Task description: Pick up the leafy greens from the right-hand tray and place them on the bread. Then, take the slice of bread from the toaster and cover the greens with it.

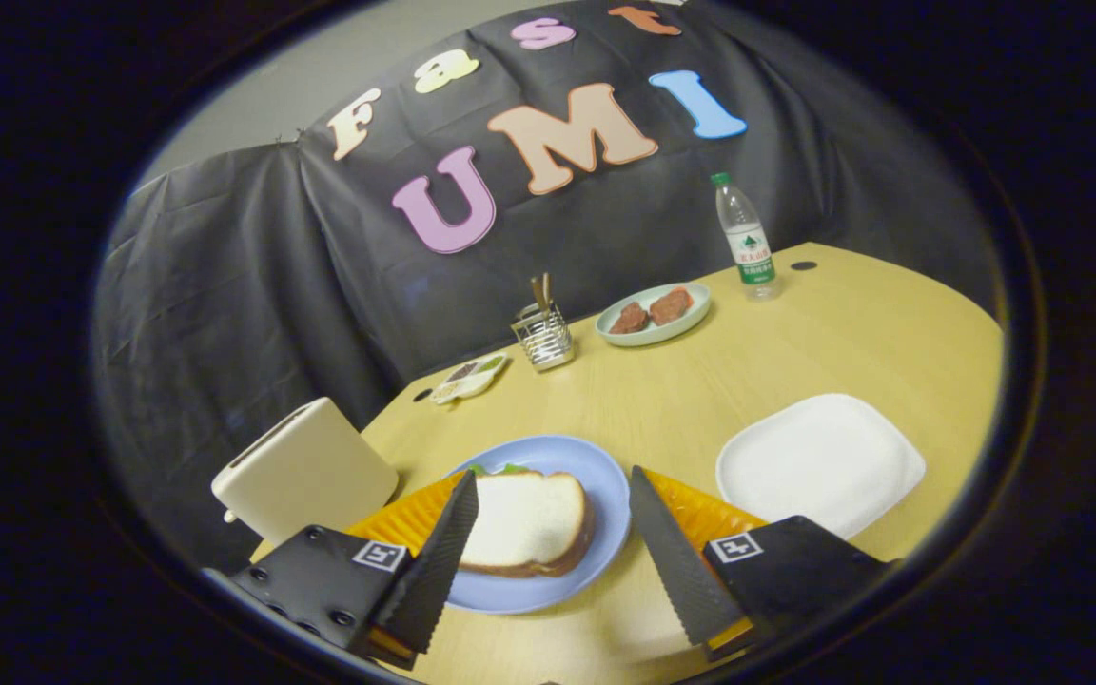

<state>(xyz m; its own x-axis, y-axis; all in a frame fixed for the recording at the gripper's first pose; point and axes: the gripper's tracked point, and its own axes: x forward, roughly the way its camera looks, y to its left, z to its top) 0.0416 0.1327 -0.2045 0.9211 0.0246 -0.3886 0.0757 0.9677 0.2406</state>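
The tabletop [795, 342] carried everything. The toaster [305, 471] stood at its left edge. The gripper [548, 561] was released, fingers spread wide and holding nothing. Between them lay a blue plate [605, 495] bearing a bread slice [524, 523], with greens [500, 468] peeking from its far edge. A white tray [819, 464] sat beyond the right finger. Near the far edge stood a plate of meat [655, 312], a bottle [746, 238], a wire holder [544, 333] and a small dish [469, 378].

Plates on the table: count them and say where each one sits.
3. A blue plate holding the sandwich lies between the open gripper fingers; a white plate sits beside it; a green plate with meat stands beyond, near the bottle.
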